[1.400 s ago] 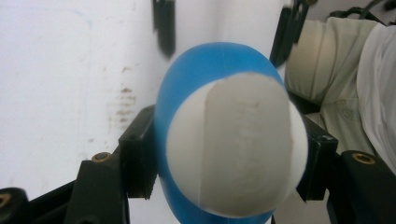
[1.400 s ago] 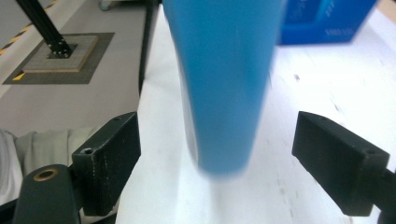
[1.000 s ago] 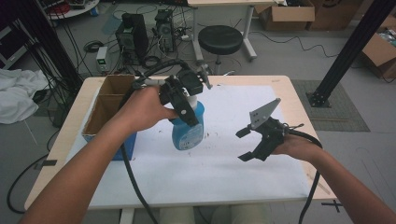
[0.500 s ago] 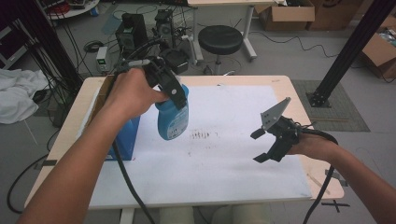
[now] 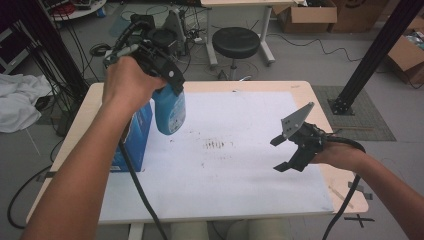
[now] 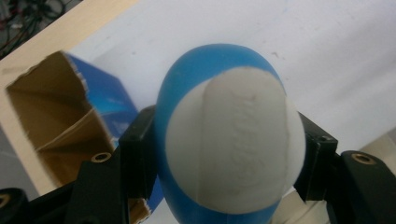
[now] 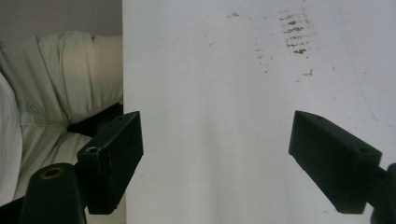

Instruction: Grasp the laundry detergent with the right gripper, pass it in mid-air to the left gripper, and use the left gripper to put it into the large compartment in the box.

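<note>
A blue bottle (image 5: pixel 169 112) with a white cap (image 6: pixel 233 149) hangs in the air over the left side of the table, beside an open blue cardboard box (image 5: pixel 137 135). My left gripper (image 5: pixel 171 84) is shut on the bottle's top, one black finger (image 6: pixel 137 154) pressing each side. In the left gripper view the box's open brown inside (image 6: pixel 46 116) lies below and to the left. My right gripper (image 5: pixel 279 154) hovers over the right part of the white sheet (image 5: pixel 240 175). Its jaws have just been closing a little, and it (image 7: pixel 217 154) stays open with nothing between the jaws.
Dark smudges (image 5: pixel 217 145) mark the middle of the sheet. The wooden table's edge (image 5: pixel 350 195) runs just right of my right hand. Behind the table stand a black stool (image 5: pixel 235 42), cables and a black frame post (image 5: pixel 380 55). A white cloth (image 5: pixel 20 105) lies on the floor at left.
My left hand has lifted the bottle and carried it left, from the sheet's middle to beside the box. My right gripper has drifted slightly right and up.
</note>
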Action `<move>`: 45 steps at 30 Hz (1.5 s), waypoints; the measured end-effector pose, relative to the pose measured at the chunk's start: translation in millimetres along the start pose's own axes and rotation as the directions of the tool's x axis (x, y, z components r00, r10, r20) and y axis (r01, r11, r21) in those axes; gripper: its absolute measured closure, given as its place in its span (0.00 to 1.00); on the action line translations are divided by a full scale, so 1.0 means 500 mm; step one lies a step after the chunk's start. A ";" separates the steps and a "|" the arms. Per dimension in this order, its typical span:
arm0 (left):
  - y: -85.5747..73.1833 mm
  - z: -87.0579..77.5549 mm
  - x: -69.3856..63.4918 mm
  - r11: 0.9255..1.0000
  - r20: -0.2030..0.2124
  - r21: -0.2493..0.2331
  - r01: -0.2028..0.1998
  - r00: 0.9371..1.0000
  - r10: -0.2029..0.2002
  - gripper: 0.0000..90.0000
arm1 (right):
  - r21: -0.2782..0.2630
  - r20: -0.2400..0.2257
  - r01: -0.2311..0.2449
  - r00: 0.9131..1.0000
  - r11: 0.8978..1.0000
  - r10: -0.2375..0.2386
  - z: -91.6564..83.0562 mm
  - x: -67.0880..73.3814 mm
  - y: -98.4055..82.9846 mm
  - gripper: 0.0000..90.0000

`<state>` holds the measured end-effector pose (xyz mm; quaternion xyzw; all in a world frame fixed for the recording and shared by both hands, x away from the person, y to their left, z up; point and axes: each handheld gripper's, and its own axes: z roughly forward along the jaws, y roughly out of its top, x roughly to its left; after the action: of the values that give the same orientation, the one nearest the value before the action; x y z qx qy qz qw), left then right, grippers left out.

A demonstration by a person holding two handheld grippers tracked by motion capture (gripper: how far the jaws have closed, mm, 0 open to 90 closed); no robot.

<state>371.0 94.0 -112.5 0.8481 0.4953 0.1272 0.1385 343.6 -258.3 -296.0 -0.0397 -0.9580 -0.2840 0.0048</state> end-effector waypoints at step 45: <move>-0.114 0.019 0.257 0.896 -0.165 -0.051 0.441 0.881 -0.443 0.42 | 0.048 0.044 -0.050 0.998 0.998 0.048 -0.038 -0.031 -0.033 0.19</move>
<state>389.7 232.1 -131.9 0.6979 0.6848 0.1678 0.1255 357.6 -283.6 -289.5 -0.0692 -0.9633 -0.2591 -0.0078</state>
